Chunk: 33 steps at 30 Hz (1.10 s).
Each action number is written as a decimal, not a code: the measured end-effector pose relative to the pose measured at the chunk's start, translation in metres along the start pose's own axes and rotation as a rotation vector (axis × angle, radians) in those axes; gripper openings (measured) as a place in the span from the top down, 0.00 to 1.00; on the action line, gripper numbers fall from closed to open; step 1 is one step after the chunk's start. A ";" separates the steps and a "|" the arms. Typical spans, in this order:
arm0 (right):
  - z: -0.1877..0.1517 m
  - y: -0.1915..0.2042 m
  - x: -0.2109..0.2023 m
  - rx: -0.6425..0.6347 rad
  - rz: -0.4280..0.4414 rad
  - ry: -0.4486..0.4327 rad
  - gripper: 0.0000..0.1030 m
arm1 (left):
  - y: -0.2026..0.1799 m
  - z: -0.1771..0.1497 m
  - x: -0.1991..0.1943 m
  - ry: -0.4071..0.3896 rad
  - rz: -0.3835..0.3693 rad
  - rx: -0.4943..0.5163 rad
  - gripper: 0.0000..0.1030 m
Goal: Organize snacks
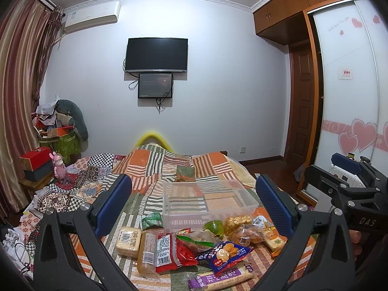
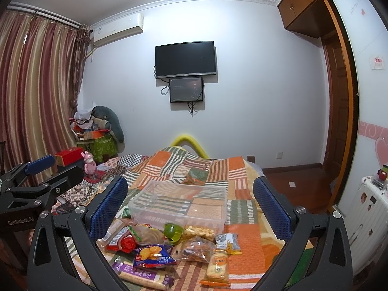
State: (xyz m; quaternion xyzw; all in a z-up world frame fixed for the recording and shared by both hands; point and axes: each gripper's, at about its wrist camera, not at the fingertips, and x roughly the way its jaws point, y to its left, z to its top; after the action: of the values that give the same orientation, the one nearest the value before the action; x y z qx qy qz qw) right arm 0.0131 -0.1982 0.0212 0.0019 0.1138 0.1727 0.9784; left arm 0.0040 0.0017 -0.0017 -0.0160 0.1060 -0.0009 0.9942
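A heap of packaged snacks lies on the patchwork bed cover in front of a clear plastic bin, which holds nothing. The heap includes a red packet, a blue cracker bag, a green cup and a purple pack. My left gripper is open and empty above the heap. My right gripper is open and empty too, over the same snacks and the bin. Each gripper shows at the other view's edge: the right one, the left one.
The bed cover stretches back to a yellow hoop. A side table with a red box and a pink toy stands at the left. A wardrobe and a white suitcase stand at the right.
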 end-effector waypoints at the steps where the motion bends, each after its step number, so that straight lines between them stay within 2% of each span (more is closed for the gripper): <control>1: 0.000 0.000 0.000 -0.003 -0.002 -0.002 0.00 | 0.000 0.000 0.000 0.000 0.000 0.000 0.00; 33: -0.003 -0.001 0.004 0.008 0.008 0.007 0.00 | -0.001 -0.005 0.004 0.004 0.000 -0.001 0.00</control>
State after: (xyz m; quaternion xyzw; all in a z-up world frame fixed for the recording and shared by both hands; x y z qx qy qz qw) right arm 0.0160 -0.1983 0.0170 0.0058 0.1179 0.1763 0.9772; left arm 0.0070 0.0000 -0.0073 -0.0163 0.1082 -0.0008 0.9940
